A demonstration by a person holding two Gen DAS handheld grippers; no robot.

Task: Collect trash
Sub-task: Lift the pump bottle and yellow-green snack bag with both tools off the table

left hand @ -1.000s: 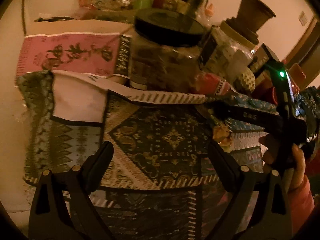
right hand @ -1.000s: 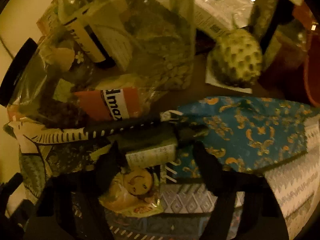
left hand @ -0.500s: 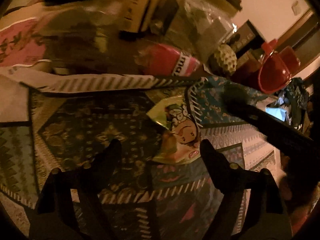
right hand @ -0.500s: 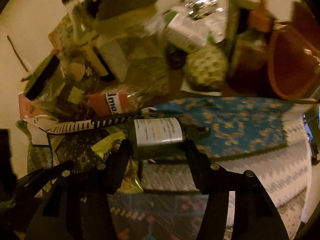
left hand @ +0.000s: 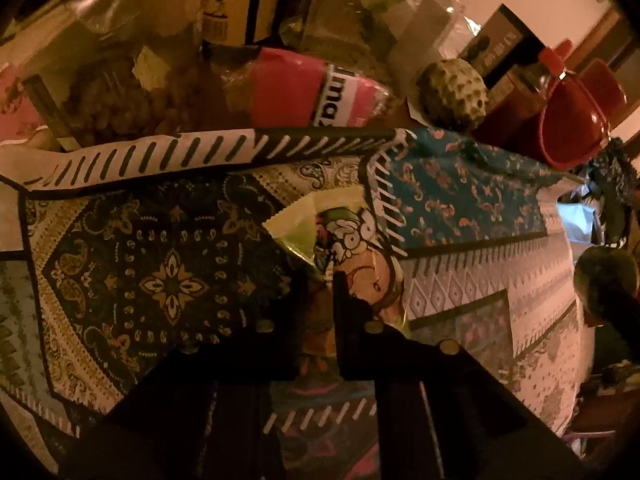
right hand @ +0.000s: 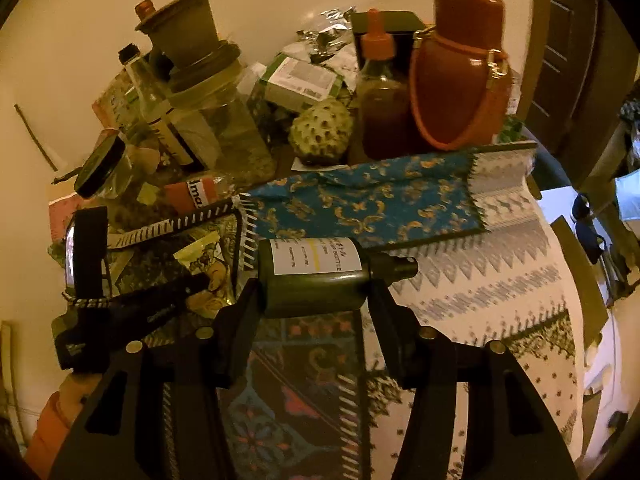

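Over the patterned cloth (left hand: 168,280), closing jaws pinch the wrapper (left hand: 352,256).

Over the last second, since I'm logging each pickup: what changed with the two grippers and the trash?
The left gripper came down over the snack wrapper and is closing its jaws on it. The right gripper, holding the dark green bottle, lifted it clear of the patterned cloth. The wrapper still lies where it was, and the jars and the bumpy green fruit behind did not move.
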